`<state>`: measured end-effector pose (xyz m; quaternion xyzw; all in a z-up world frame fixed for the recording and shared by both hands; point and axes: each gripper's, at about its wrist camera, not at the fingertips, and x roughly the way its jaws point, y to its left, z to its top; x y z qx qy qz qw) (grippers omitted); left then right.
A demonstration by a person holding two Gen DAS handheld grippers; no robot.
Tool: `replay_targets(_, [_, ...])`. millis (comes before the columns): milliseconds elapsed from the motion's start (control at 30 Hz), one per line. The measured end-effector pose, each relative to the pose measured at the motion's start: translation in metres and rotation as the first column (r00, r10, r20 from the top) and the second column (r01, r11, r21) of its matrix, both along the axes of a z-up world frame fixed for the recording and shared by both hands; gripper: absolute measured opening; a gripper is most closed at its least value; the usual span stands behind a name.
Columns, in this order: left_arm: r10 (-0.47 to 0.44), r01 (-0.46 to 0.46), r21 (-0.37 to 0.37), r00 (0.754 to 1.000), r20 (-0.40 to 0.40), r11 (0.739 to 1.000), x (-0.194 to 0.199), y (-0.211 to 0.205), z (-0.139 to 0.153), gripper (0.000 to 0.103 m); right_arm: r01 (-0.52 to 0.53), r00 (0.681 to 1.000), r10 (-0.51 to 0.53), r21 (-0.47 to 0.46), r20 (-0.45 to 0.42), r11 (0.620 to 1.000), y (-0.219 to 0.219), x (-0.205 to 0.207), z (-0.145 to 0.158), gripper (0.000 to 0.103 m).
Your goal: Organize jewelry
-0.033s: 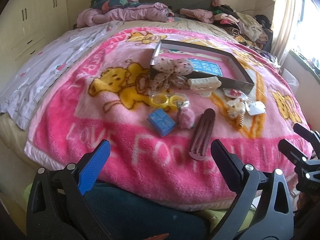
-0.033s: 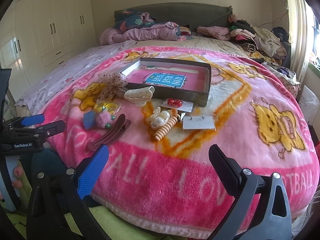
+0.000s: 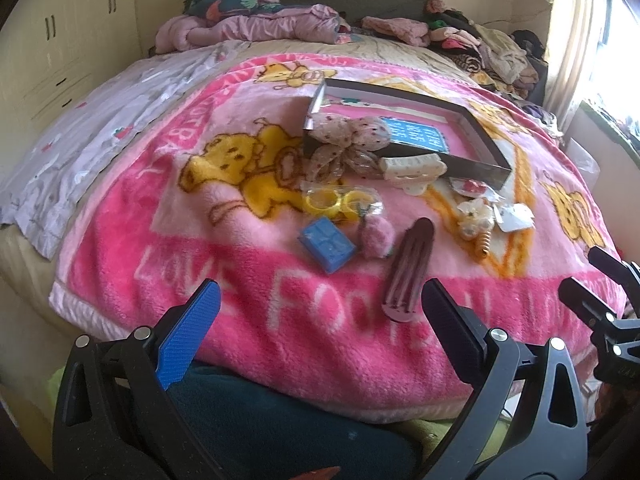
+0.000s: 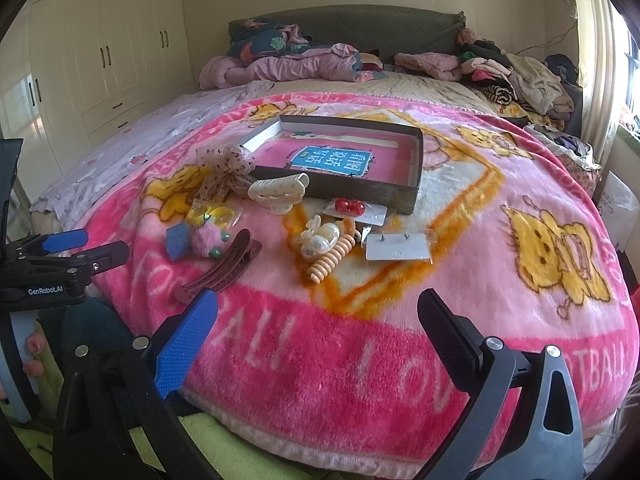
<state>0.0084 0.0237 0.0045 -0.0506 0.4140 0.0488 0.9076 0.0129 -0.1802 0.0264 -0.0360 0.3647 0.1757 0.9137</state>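
Operator: Jewelry and hair pieces lie loose on the pink fleece blanket (image 4: 400,340), ahead of both claws. Nearest the left gripper (image 3: 320,320): the long maroon plastic barrette (image 3: 410,266), just beyond its right finger. Status of the claws?

Technician: Left gripper spread wide, holding nothing. Right gripper (image 4: 318,322) likewise spread wide and empty, short of the blanket edge. Neither touches any item.

Operator: Destination?

Technician: Judged to be the shallow dark rectangular cardboard tray (image 4: 416,168) with the pink lining, farther ahead than every loose piece. Against its near wall lean the spotted sheer fabric bow (image 4: 224,170) and the cream plastic claw clip (image 4: 278,190).

Operator: Hazards from here?

Technician: Three.
1. Cluster crowding. The orange spiral hair tie (image 4: 330,258) touches the pearl-and-cream ornament (image 4: 320,236); closing on one may drag the other.
2. Soft base. Fleece yields under pressure, so the flat white earring card (image 4: 398,246) may slide or bend instead of lifting.
3. Small parts. The blue square box (image 3: 328,246), pink pompom (image 3: 376,236) and yellow rings in clear wrap (image 3: 334,202) sit close together; a wide approach may scatter them toward the bed edge
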Motion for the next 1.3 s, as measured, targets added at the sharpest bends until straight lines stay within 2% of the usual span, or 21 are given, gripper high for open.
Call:
replay_targets(367, [0.038, -0.038, -0.041, 0.999, -0.012, 0.998, 0.022, 0.032, -0.001, 0.092, -0.014, 1.000, 0.015, 0.013, -0.020, 1.000, 0.003, 0.036, -0.003, 0.097])
replay_targets(700, [0.007, -0.010, -0.098, 0.999, -0.039, 0.995, 0.073, 0.045, -0.007, 0.092, -0.053, 0.998, 0.054, 0.006, -0.035, 0.999, 0.015, 0.068, -0.013, 0.097])
replay_targets(900, [-0.018, 0.014, -0.074, 0.999, -0.050, 0.997, 0.104, 0.040, -0.011, 0.092, -0.083, 0.995, 0.082, -0.021, -0.049, 0.996, 0.021, 0.084, -0.024, 0.096])
replay_targets(933, [-0.023, 0.020, -0.067, 0.999, -0.049, 0.998, 0.109, 0.039, -0.012, 0.092, -0.087, 0.995, 0.086, -0.025, -0.052, 0.996, 0.022, 0.086, -0.026, 0.095])
replay_targets(1000, [-0.039, 0.036, -0.060, 0.998, -0.049, 0.998, 0.118, 0.036, -0.012, 0.092, -0.100, 0.993, 0.098, -0.032, -0.066, 0.994, 0.025, 0.094, -0.031, 0.085])
replay_targets(1100, [-0.067, 0.064, -0.061, 0.997, -0.046, 0.996, 0.131, 0.033, -0.013, 0.088, -0.112, 0.991, 0.107, -0.054, -0.080, 0.992, 0.030, 0.103, -0.038, 0.075])
replay_targets(1300, [-0.112, 0.106, -0.113, 0.993, -0.047, 0.988, 0.153, 0.031, -0.018, 0.080, -0.138, 0.986, 0.129, -0.077, -0.105, 0.988, 0.036, 0.116, -0.050, 0.058])
